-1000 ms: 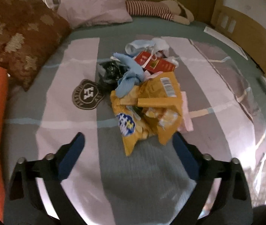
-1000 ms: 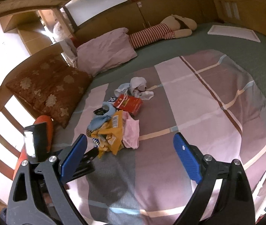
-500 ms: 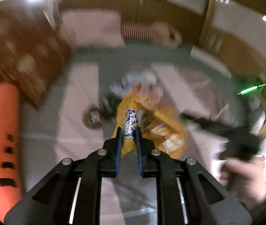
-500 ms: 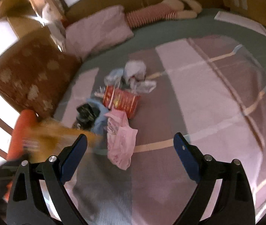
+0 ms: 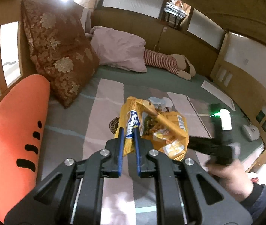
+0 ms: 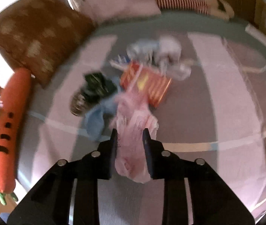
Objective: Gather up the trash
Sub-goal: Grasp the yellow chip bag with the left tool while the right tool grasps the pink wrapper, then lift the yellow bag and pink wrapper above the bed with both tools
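Observation:
My left gripper [image 5: 128, 131] is shut on a crumpled yellow snack bag [image 5: 162, 129] and holds it above the bed. My right gripper [image 6: 130, 135] has its jaws drawn close around a pink plastic bag [image 6: 133, 131] lying on the bed. Beyond it lie a red striped box [image 6: 151, 86], a blue cloth [image 6: 97, 118], a black wrapper [image 6: 97, 88] and white crumpled tissues [image 6: 162, 50]. The right wrist view is blurred. The hand with the right gripper [image 5: 224, 161] shows at the right of the left wrist view.
An orange carrot plush [image 5: 11, 136] lies at the left bed edge, also in the right wrist view [image 6: 7, 123]. A brown floral cushion [image 5: 56, 56], a pink pillow [image 5: 119, 50] and a striped plush [image 5: 166, 63] are at the head. Wooden walls surround the bed.
My left gripper closed on the yellow snack bag and lifted it off the pile. My right gripper moved down to the pink bag and its jaws narrowed around it.

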Available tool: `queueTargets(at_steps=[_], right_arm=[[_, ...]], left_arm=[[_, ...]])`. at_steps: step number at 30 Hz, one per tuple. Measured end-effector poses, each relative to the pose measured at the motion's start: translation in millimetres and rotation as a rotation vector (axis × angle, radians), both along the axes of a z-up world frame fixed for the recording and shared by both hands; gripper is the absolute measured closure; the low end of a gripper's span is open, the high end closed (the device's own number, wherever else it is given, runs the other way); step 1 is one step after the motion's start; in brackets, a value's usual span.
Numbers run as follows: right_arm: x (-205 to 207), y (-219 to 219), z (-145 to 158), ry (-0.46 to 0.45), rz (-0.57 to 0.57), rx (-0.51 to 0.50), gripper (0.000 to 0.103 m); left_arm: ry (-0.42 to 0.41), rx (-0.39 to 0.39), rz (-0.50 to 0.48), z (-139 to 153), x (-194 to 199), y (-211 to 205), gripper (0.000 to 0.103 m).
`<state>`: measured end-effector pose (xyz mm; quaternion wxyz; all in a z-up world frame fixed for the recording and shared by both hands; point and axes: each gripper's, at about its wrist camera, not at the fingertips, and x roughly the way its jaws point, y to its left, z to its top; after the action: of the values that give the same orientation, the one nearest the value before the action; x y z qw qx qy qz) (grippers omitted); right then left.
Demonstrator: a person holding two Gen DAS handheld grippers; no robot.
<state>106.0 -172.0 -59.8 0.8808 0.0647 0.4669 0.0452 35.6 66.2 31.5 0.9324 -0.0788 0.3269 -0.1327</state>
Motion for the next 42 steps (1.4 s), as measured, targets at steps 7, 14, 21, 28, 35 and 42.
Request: queueTargets(at_steps=[7,14,21,28,35,42], right_arm=[[-96,-17,56,-0.216,-0.005,0.028,0.087],[-65,-32,20,-0.067,-0.064,0.028,0.029],[-3,-10,-58,0.204,0.027,0.018,0.026],[-11,0,-25,0.102,0.085,0.028,0.079],[-78,-31,48,-0.172,-0.017,0.094,0.079],[-96,-35,52,-0.205,-0.032,0.045,0.079]], left_arm=[[-0.005,0.015,-0.037,-1,-5,-15,0.092],[0.017,0.035,-0.03,-9,-1,-19,0.092],[0.012,0.039,-0.019,-9,-2,-18,0.092],[0.001,0.04,-0.024,-8,-4,-18,0.092],[0.008,0.058,-0.043,-10,-4,-23,0.092],[0.012,0.077,-0.062,-12,-3,-32,0.092]])
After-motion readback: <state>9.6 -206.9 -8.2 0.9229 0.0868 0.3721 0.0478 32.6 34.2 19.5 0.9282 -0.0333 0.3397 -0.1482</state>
